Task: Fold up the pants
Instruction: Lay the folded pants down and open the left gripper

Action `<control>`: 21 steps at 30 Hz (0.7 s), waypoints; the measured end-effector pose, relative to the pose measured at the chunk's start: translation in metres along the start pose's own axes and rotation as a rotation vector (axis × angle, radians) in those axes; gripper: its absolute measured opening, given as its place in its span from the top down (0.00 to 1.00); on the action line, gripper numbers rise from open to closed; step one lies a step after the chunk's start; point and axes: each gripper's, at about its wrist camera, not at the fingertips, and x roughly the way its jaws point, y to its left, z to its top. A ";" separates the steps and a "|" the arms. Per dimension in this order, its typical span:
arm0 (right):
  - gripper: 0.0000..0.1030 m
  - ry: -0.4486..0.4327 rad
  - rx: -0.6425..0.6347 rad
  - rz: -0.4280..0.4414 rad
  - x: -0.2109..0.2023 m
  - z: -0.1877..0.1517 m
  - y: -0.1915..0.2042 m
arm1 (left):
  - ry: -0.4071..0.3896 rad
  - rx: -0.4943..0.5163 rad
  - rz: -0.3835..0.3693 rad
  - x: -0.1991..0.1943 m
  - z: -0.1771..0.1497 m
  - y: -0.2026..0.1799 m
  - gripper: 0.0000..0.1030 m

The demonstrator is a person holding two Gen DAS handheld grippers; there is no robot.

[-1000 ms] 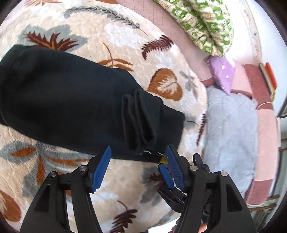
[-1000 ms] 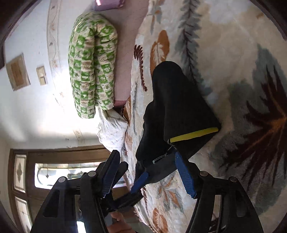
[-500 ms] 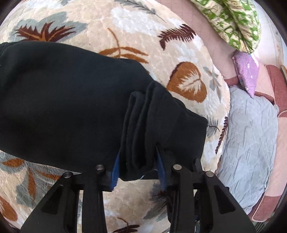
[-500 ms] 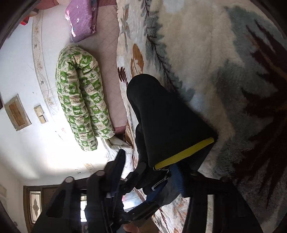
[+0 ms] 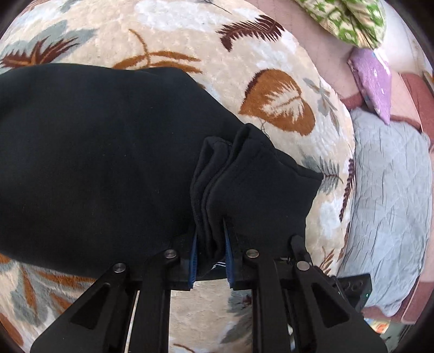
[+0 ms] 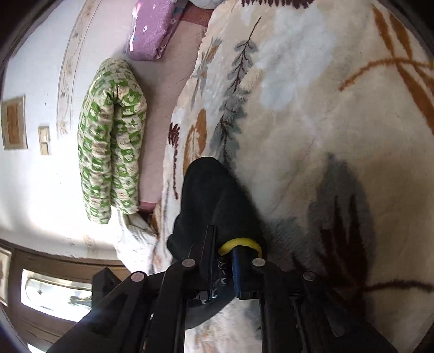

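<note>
Black pants (image 5: 103, 152) now in both claws.

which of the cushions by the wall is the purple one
The small purple cushion, beside the long green-patterned bolster; the flat grey cushion lies nearer the left gripper.

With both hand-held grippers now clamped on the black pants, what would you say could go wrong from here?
1. The left hand-held gripper pinches several bunched layers of the pants; one layer might slip out during lifting.
2. The right hand-held gripper grips near the yellow band, so uneven pulling may skew the fold.
3. The plush blanket could drag the fabric.
</note>
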 end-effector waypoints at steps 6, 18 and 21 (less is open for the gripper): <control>0.90 0.026 -0.069 -0.033 0.006 0.000 0.002 | 0.085 -0.079 -0.156 -0.016 -0.002 0.027 0.80; 0.57 0.031 -0.042 0.050 -0.075 -0.036 0.030 | -0.104 -0.141 -0.148 -0.147 -0.033 0.130 0.73; 0.53 0.120 -0.230 0.024 -0.050 -0.067 0.074 | -0.183 -0.133 -0.059 -0.182 -0.034 0.162 0.73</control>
